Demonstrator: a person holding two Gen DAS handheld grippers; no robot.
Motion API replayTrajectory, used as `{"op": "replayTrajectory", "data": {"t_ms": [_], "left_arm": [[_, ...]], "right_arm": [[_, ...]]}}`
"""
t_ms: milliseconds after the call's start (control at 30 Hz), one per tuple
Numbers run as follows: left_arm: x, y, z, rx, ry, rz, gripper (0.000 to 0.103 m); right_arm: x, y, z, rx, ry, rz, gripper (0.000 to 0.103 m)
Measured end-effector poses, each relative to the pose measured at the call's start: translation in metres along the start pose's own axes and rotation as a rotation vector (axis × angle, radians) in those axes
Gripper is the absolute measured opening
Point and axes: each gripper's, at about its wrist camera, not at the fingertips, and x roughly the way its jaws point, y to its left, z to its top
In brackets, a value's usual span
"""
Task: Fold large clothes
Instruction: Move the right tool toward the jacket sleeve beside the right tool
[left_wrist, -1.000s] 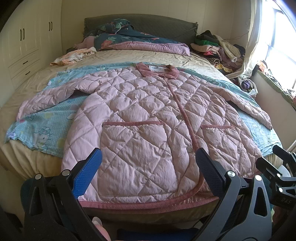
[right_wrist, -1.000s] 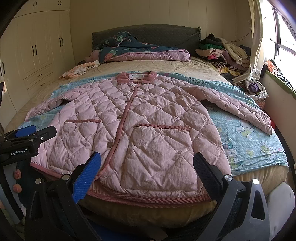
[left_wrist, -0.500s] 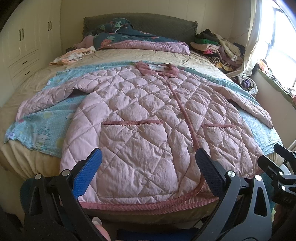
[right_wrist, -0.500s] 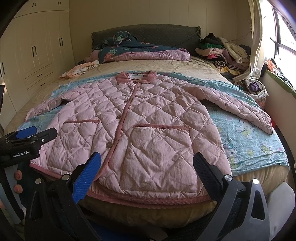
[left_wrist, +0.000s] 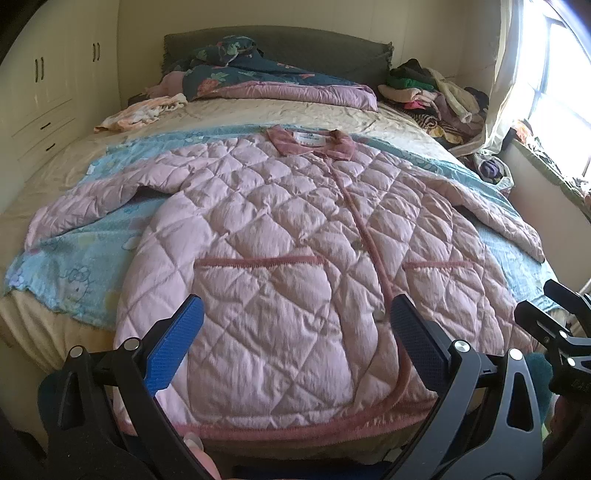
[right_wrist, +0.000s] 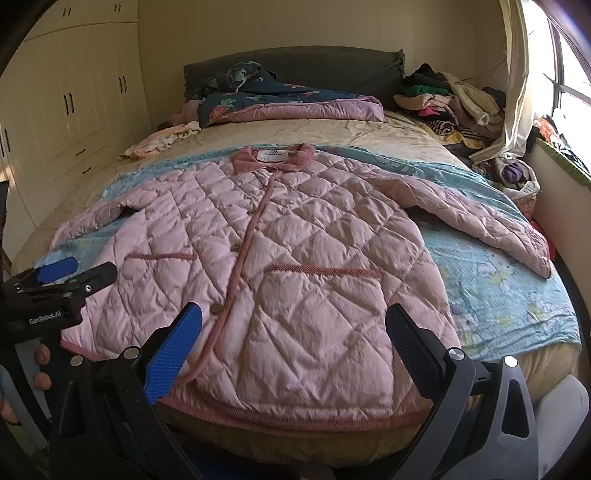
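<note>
So there's a pink quilted jacket (left_wrist: 280, 258) spread flat, front up, on a blue cartoon blanket (left_wrist: 85, 258) on the bed (right_wrist: 332, 136). Collar points at the headboard (left_wrist: 314, 40), hem hangs right at the foot edge, both sleeves stretched out toward the side edges.

Left gripper (left_wrist: 295, 343) is spread wide and empty, hovering over the hem near the left pocket. Right gripper (right_wrist: 293, 345) is the same, wide apart with nothing in it, over the hem by the right pocket.

Folded floral quilt (right_wrist: 280, 99) sits at the head edge, and a pile of clothes (right_wrist: 450, 103) fills the far right corner by the window (left_wrist: 554, 92).
</note>
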Motion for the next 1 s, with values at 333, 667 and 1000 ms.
{"op": "replayTrajectory", "data": {"t_ms": [333, 667, 1000], "left_arm": [[0.016, 0.004, 0.027, -0.026, 0.000, -0.011, 0.095], [0.030, 0.004, 0.052, -0.054, -0.007, -0.024, 0.095], [0.045, 0.002, 0.081, -0.080, -0.008, -0.031, 0.095]], "right_arm": [[0.017, -0.003, 0.034, 0.013, -0.021, 0.028, 0.099], [0.037, -0.009, 0.061, 0.018, -0.018, 0.026, 0.099], [0.051, -0.020, 0.087, 0.050, -0.030, 0.019, 0.099]]}}
